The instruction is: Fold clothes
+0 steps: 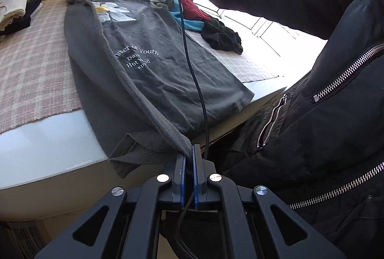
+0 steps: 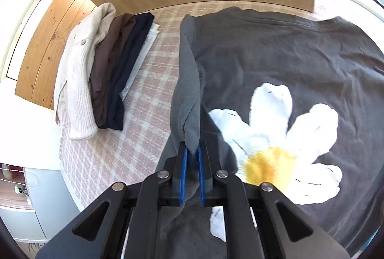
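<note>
Charcoal-grey cotton, a T-shirt with a white daisy print (image 1: pixel 144 62), lies flat on the pink checked cloth (image 1: pixel 31 62) covering my counter, its folded-over edge stretched between my two grippers. My left fingers (image 1: pixel 189 158) are clamped on the hem end, my right fingers (image 2: pixel 192 153) pinched on the shoulder end. A stack of folded clothes (image 2: pixel 105 71) sits nearby to the left.

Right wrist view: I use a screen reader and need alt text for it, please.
The right claw pinches a folded edge of a dark grey T-shirt with a white daisy print, spread on a checked cloth. A stack of folded clothes lies to its left.
</note>
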Tool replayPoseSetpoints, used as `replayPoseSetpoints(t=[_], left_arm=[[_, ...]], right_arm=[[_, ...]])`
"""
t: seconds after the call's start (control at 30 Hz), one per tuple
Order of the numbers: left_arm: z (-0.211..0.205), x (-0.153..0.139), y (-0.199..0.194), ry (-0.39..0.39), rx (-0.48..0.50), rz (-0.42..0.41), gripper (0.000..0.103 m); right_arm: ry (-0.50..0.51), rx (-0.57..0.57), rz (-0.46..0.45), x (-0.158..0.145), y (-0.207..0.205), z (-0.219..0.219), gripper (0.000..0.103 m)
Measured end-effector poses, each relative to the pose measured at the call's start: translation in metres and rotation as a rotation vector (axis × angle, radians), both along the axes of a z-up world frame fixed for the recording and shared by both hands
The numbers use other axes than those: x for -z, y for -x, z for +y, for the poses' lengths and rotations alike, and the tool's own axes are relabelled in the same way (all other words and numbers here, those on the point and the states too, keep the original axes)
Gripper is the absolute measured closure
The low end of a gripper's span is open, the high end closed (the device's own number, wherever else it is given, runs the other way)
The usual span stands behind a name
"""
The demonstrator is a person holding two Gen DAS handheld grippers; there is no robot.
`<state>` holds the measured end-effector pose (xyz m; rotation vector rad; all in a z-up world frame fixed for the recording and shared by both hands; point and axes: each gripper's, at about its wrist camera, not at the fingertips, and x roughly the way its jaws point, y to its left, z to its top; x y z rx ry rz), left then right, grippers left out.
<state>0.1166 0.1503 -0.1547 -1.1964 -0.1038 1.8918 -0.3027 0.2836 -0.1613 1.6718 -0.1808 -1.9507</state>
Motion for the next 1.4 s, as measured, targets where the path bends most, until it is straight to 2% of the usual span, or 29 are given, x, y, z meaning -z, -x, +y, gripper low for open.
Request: replayPoseSetpoints(t=[0.07, 0.23, 0.33, 0.63, 0.77, 0.8, 0.83, 1.03, 1.27, 1.4], left_arm=[[0.011, 0.007, 0.000, 0.009, 0.028, -0.017, 0.099], [0.006, 0.015, -0.010, 0.056, -0.004, -0.052, 0.099], [0.002, 0.019, -0.015, 0.086, -0.026, -0.073, 0.099], [-0.010, 0.031, -0.032, 0.175, -0.093, -0.135, 0.093], [-0.023, 0.018, -0.013, 0.252, -0.125, -0.005, 0.091], [-0.026, 0.014, -0.007, 0.272, -0.133, 0.031, 0.083], [-0.023, 0.014, -0.002, 0.295, -0.112, 0.056, 0.078], [0.009, 0.021, 0.018, 0.437, 0.093, 0.157, 0.077], [0.034, 0.026, 0.028, 0.451, 0.219, 0.196, 0.081], [0.027, 0.024, 0.029, 0.419, 0.197, 0.171, 0.094]], right_arm=[[0.004, 0.032, -0.016, 0.017, 0.002, 0.019, 0.095], [-0.001, 0.059, -0.042, 0.055, 0.008, 0.040, 0.095], [0.019, 0.064, -0.046, 0.056, 0.010, 0.044, 0.095], [-0.045, 0.009, 0.000, 0.053, 0.009, 0.042, 0.095], [-0.059, 0.000, 0.004, 0.052, 0.008, 0.040, 0.095], [-0.061, 0.000, 0.002, 0.052, 0.007, 0.040, 0.095], [-0.063, 0.001, 0.000, 0.051, 0.007, 0.039, 0.095], [-0.092, -0.008, 0.000, 0.050, 0.007, 0.035, 0.095], [-0.101, -0.008, -0.004, 0.050, 0.006, 0.034, 0.095], [-0.099, -0.005, -0.005, 0.050, 0.007, 0.034, 0.095]])
